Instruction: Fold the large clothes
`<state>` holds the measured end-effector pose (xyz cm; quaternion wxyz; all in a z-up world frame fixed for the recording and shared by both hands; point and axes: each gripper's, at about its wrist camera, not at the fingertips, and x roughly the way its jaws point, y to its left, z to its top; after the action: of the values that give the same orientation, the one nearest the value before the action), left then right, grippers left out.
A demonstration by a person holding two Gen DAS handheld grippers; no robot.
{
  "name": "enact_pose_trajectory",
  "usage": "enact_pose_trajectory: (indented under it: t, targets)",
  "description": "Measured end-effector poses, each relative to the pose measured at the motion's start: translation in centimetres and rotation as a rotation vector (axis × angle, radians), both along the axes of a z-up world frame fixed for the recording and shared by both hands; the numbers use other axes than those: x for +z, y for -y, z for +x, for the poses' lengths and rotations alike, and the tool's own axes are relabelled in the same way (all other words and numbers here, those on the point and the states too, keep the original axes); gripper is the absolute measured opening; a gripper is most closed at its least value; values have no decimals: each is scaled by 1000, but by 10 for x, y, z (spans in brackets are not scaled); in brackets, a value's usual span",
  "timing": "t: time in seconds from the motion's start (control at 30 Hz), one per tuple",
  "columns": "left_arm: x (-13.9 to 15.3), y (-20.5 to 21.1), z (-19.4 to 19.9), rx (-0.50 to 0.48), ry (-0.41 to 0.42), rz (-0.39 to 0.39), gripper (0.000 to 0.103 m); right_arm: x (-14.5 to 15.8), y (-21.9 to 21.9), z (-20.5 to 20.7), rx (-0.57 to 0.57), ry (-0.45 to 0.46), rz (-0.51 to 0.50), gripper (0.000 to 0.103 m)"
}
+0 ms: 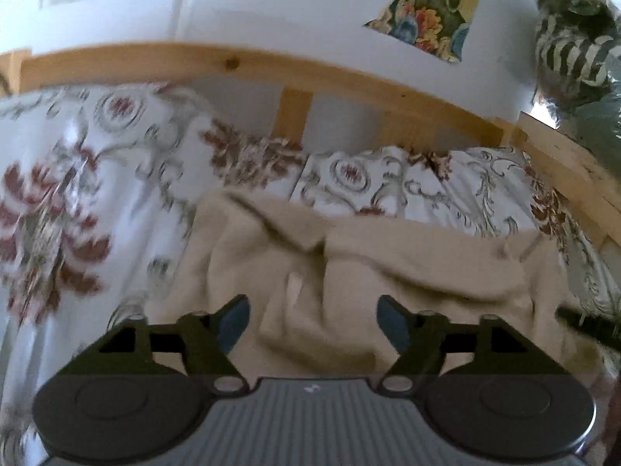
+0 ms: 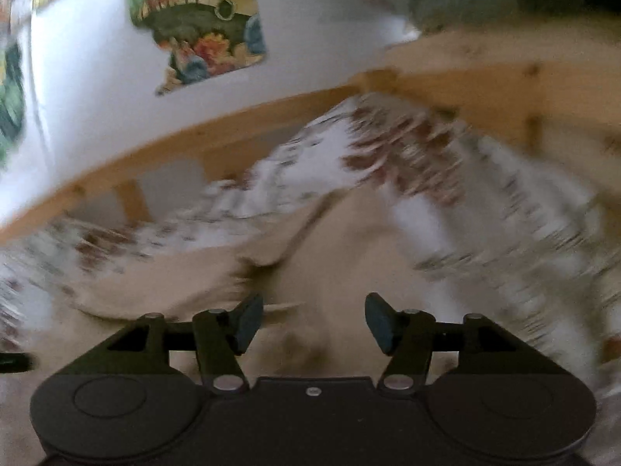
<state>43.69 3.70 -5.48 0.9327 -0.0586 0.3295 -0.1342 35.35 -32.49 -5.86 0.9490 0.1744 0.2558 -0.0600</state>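
A large beige garment [image 1: 349,264] lies rumpled on a bed with a floral sheet [image 1: 70,178]. My left gripper [image 1: 312,324] is open just above the garment's near folds, with nothing between its fingers. In the right wrist view the same beige garment [image 2: 330,240] spreads under and ahead of my right gripper [image 2: 313,322], which is also open and empty. That view is blurred by motion. A dark tip of the other gripper shows at the left edge [image 2: 13,361].
A wooden bed rail [image 1: 240,66] runs behind the bed, with a white wall [image 1: 291,4] and colourful pictures [image 1: 427,11] beyond. Floral pillows [image 1: 407,182] lie at the head. A striped and green bundle [image 1: 574,62] sits at the far right corner.
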Motion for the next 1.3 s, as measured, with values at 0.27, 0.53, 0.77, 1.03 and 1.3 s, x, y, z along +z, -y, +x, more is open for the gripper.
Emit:
enact_pose_trajectory:
  t: [0.27, 0.53, 0.77, 1.03, 1.3]
  targets:
    - [-45, 33, 14, -27, -154, 179, 52, -36, -38, 12, 69, -156, -366, 21]
    - [-10, 20, -15, -29, 67, 84, 52, -38, -35, 10, 43, -102, -453, 22]
    - [-5, 77, 21, -97, 121, 222, 57, -15, -40, 3, 67, 65, -404, 49]
    - [-32, 77, 26, -83, 24, 279, 63, -38, -29, 10, 96, -53, -318, 52]
    - [2, 24, -41, -29, 33, 274, 89, -16, -27, -6, 78, 40, -260, 83]
